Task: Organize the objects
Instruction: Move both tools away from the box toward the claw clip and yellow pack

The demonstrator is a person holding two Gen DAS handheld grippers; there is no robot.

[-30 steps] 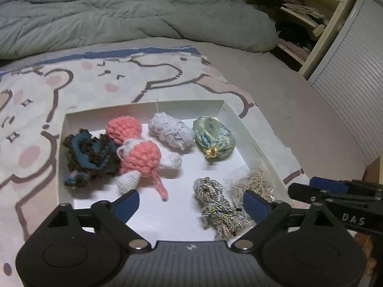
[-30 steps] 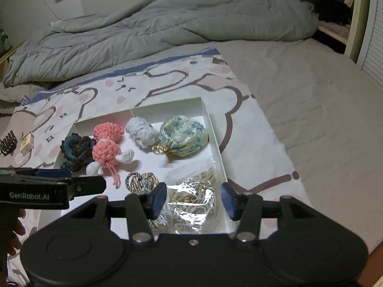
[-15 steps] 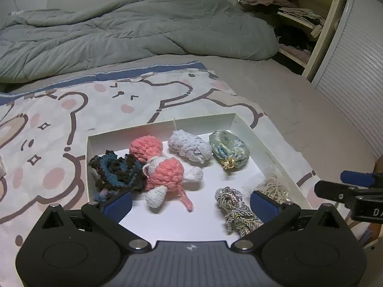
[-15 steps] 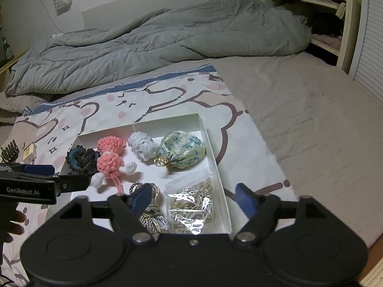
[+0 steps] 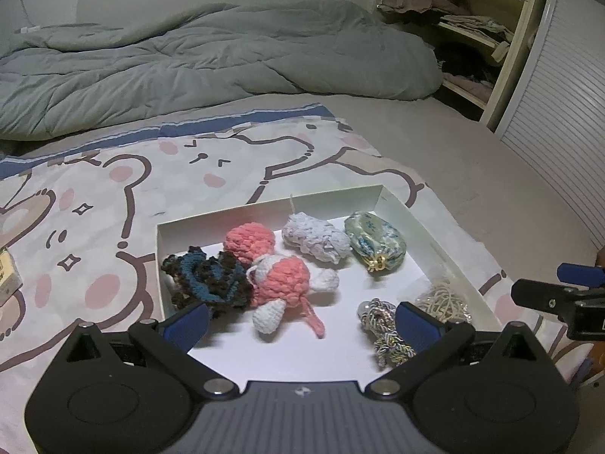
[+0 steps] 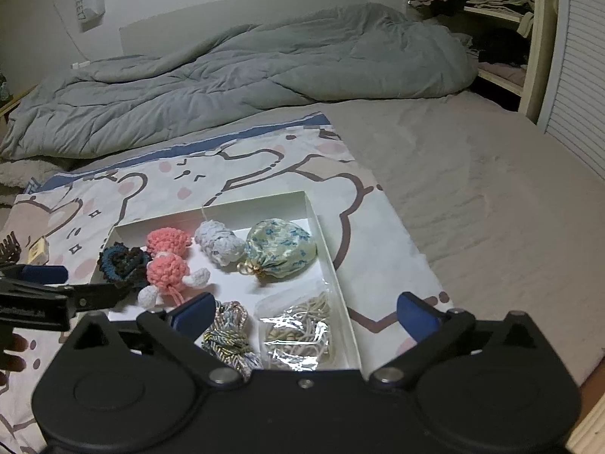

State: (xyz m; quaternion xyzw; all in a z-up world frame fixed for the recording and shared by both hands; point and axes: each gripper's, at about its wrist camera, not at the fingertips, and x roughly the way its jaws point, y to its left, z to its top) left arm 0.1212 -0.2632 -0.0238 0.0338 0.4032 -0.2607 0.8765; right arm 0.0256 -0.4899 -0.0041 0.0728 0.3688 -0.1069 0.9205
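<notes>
The bed [image 6: 472, 189] carries a rumpled grey duvet [image 6: 234, 87] at its far end and a bear-print cloth [image 5: 94, 204] spread nearer. On the cloth sits a shallow white box [image 5: 264, 208], holding small things. Left of the box, also on the cloth, lie a small pale block [image 6: 38, 250] and, just beyond it, a dark hair claw [image 6: 9, 246].

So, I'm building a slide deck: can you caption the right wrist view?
Open right claw above a white box of crochet toys, a floral pouch and bagged cord.
</notes>
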